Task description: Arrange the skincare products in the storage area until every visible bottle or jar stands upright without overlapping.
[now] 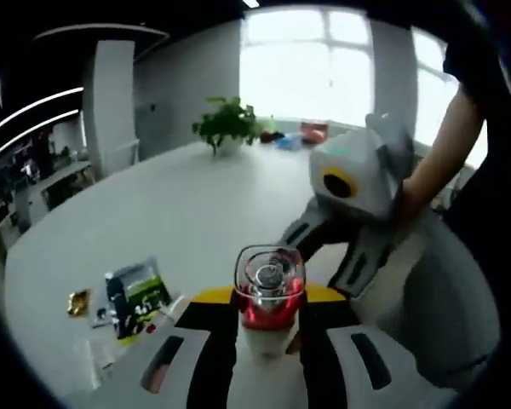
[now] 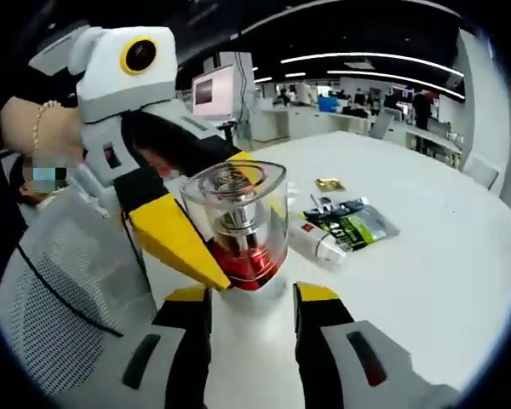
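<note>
A small bottle point(image 1: 269, 294) with red liquid and a clear cap stands upright between my left gripper's point(image 1: 269, 307) yellow-tipped jaws, which are shut on it just above the white table point(image 1: 179, 213). In the right gripper view the same bottle point(image 2: 238, 226) rises just ahead of my right gripper point(image 2: 251, 302), whose jaws stand open on either side of its white base. The left gripper point(image 2: 209, 217) comes in from the left there, one yellow jaw pressed to the bottle's side. The right gripper point(image 1: 319, 264) reaches in from the right behind the bottle.
A green and black sachet point(image 1: 140, 294) point(image 2: 358, 223), a white tube point(image 2: 319, 241) and a small gold packet point(image 1: 78, 302) point(image 2: 330, 184) lie flat on the table. A white mesh surface point(image 2: 68, 281) lies to one side. A potted plant point(image 1: 228, 123) stands far off. A person's forearm point(image 1: 443, 162) holds the right gripper.
</note>
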Tool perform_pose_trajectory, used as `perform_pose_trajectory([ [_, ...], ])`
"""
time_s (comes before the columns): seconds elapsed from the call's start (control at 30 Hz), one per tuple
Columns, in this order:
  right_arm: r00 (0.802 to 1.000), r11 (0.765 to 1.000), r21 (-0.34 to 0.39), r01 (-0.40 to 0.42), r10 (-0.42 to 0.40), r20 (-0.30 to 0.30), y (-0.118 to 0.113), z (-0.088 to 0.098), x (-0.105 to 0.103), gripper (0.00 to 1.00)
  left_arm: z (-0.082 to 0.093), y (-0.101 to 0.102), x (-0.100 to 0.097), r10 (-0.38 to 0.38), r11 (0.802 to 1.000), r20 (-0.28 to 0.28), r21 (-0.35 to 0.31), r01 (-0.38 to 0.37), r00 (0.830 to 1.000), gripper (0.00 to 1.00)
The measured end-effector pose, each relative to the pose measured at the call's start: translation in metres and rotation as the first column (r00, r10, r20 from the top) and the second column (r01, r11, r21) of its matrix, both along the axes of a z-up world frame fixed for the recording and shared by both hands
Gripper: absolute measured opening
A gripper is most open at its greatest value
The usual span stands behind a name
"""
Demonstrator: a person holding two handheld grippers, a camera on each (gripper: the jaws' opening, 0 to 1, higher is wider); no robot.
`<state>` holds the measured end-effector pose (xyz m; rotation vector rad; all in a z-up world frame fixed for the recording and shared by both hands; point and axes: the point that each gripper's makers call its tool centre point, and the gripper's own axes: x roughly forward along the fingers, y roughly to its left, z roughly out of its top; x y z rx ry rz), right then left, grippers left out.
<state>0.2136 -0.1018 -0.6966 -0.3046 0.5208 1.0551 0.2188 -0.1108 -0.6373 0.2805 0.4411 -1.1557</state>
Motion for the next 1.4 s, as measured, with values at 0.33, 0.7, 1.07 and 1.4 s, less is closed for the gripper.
perform_pose_trajectory([
  [0.33,0.978,0.978,0.01,-0.209,0.209,-0.019,0.011,-0.004,0.004,0.47,-0.002,0.001,-0.001,-0.08,0.997,-0.013,-0.001,0.08,0.997,0.29],
  [0.7,0.919,0.918,-0.044,-0.394,0.395,0.01,0.017,-0.004,-0.006,0.32,-0.003,-0.001,-0.004,-0.124,0.992,-0.033,-0.021,0.123,0.992,0.29],
  [1.07,0.925,0.924,-0.04,-0.38,0.38,-0.008,0.012,-0.002,-0.005,0.3,0.001,-0.013,-0.006,-0.16,0.987,-0.03,-0.017,0.16,0.987,0.29],
  [1.4,0.941,0.938,-0.071,-0.339,0.339,-0.015,-0.021,-0.003,0.014,0.3,0.0,-0.038,0.019,-0.189,0.981,-0.003,-0.034,0.189,0.982,0.29],
])
